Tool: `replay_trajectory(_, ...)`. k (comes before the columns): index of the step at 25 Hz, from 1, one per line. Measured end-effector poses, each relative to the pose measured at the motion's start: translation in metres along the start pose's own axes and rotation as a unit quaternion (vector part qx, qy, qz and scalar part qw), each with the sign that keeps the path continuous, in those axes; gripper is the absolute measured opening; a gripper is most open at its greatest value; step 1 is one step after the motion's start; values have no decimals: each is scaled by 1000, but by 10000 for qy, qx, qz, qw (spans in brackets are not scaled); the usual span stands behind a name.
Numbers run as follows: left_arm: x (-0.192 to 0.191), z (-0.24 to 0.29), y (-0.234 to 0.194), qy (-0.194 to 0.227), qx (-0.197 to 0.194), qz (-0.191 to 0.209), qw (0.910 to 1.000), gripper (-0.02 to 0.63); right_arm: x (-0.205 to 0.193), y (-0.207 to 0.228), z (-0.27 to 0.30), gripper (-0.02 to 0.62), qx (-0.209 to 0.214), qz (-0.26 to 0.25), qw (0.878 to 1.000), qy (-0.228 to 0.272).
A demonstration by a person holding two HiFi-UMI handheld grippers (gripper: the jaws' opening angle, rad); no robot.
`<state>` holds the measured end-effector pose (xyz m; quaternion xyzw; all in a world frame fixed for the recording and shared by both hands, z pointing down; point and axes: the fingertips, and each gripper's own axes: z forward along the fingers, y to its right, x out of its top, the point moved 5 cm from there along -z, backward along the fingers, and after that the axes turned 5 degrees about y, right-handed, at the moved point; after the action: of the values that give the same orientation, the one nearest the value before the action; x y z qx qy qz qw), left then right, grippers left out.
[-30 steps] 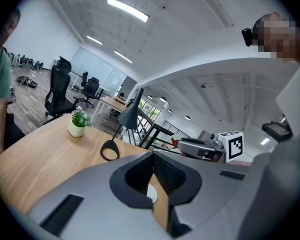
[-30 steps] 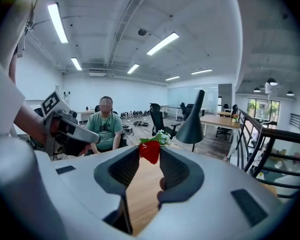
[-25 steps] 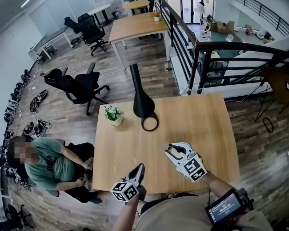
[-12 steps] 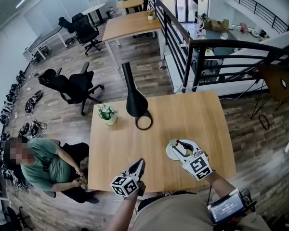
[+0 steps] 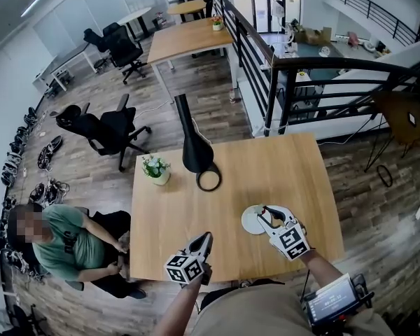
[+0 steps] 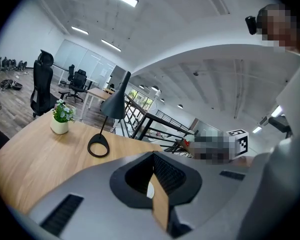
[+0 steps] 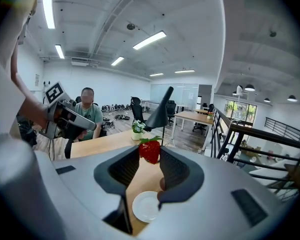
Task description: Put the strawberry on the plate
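Open-plan office space is seen behind a pale wooden table point(image 5: 196, 215), on which a small white plate point(image 5: 250, 220) is set near the front edge. Over the plate, a red strawberry point(image 7: 150, 150) is pinched between the jaw tips of the right gripper point(image 5: 267, 217) — gripped, not yet set down. Well to the left of the plate, the left gripper point(image 5: 205, 239) is kept closed and empty. If the berry is released from this height or off the plate's centre, it could likely bounce or roll off the rim — and the light plate could be shoved if clipped by a jaw.

Plate point(image 5: 252, 220) on table point(image 5: 189, 219), right of lamp point(image 5: 193, 149)
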<state>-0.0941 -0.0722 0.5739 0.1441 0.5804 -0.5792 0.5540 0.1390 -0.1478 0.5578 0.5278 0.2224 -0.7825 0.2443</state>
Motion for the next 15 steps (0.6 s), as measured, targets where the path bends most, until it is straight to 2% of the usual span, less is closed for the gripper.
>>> replay_trajectory(15,-14,14,-10,-323,192,82,9993,3,-63,11,13,132,-82,253,9977,-628)
